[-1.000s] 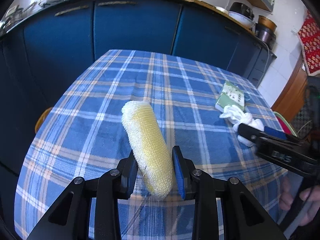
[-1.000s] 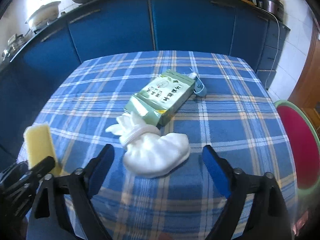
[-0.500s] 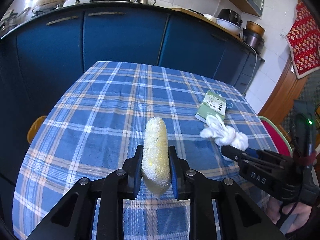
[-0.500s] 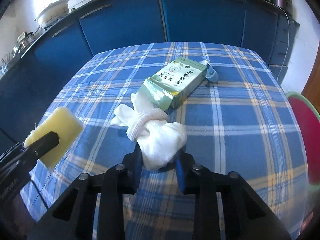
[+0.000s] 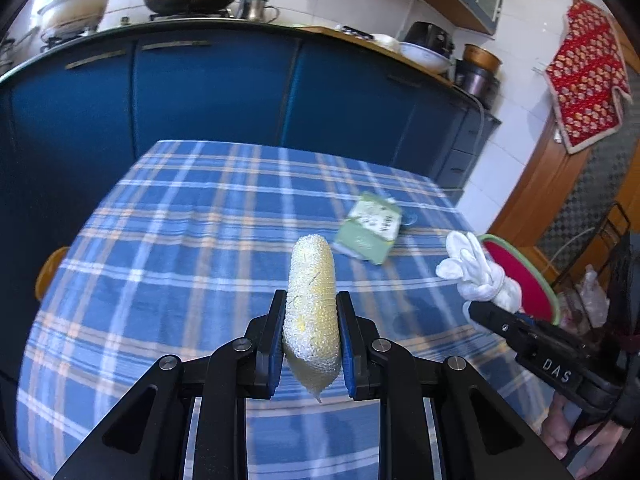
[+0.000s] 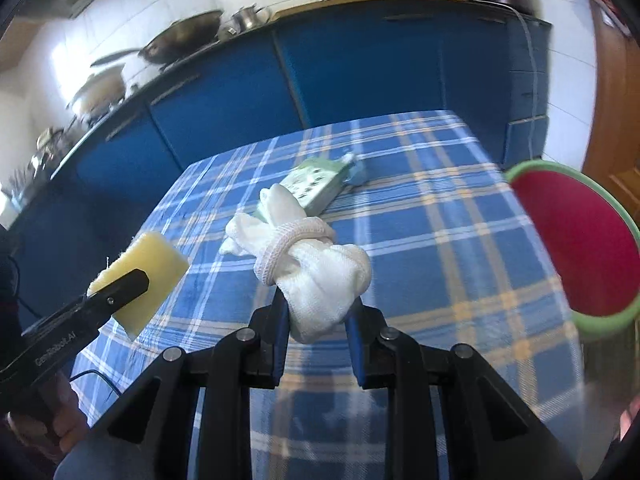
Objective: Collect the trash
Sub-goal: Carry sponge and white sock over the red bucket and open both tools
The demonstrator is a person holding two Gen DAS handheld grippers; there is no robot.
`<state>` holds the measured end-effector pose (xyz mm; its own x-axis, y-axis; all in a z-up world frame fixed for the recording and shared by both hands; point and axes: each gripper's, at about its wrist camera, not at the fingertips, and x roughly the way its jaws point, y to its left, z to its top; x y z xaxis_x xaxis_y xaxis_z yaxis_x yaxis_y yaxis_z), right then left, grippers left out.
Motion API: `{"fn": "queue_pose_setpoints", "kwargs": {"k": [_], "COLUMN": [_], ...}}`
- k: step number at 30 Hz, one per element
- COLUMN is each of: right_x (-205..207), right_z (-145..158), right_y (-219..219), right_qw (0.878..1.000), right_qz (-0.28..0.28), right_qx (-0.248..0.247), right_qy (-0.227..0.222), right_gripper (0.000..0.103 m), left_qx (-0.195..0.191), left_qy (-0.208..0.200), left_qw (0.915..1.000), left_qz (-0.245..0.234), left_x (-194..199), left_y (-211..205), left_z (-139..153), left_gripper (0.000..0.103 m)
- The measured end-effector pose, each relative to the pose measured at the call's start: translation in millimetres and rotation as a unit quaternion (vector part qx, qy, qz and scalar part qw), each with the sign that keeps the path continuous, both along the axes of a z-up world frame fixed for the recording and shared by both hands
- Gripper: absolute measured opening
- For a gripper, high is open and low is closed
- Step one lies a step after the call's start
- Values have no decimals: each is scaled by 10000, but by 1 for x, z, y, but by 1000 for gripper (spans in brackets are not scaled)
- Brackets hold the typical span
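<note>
Both pieces are up off the checked worktop point(image 5: 168, 264): the left tongs point(image 5: 311, 344) pinch the yellow sponge point(image 5: 312, 300), the right tongs point(image 6: 318, 320) pinch the bundled white glove point(image 6: 320, 272). Carrying is the step in hand, I'd say; next each needs swinging over a bin, perhaps the red green-rimmed tub point(image 6: 576, 240) beside the worktop, while the green packet point(image 6: 316, 182) waits.

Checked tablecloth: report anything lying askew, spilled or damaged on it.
The green packet lies slantwise on the checked tablecloth, one end crumpled, with a small blue item at its far end. Nothing looks spilled.
</note>
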<state>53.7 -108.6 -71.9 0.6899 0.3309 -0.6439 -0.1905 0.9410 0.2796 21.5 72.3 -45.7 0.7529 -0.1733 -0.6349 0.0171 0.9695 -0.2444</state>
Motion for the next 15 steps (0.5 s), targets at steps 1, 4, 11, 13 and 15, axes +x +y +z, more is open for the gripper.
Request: {"fn": "queue_pose_setpoints", "kwargs": {"k": [1, 4, 11, 13, 15], "right_x": [-3, -10, -16, -17, -18], "right_z": [2, 7, 15, 16, 19], "right_y": [-5, -19, -48, -56, -66], "right_qw": [10000, 9997, 9980, 9974, 9964], "right_qz": [-67, -216, -585, -672, -802], "right_qx": [6, 76, 89, 96, 81], "right_qy": [-41, -120, -208, -243, -273], "right_gripper": [28, 28, 28, 28, 28], "left_qx": [-67, -196, -266, -253, -215], "left_qy": [5, -5, -100, -107, -110], "left_qw": [10000, 9996, 9975, 9966, 9958], "left_qz": [-52, -212, -652, -771, -884], "left_x": [2, 9, 23, 27, 33], "left_y": [-4, -15, -56, -69, -82], "left_z": [2, 8, 22, 24, 26], "left_gripper": [24, 24, 24, 24, 24]}}
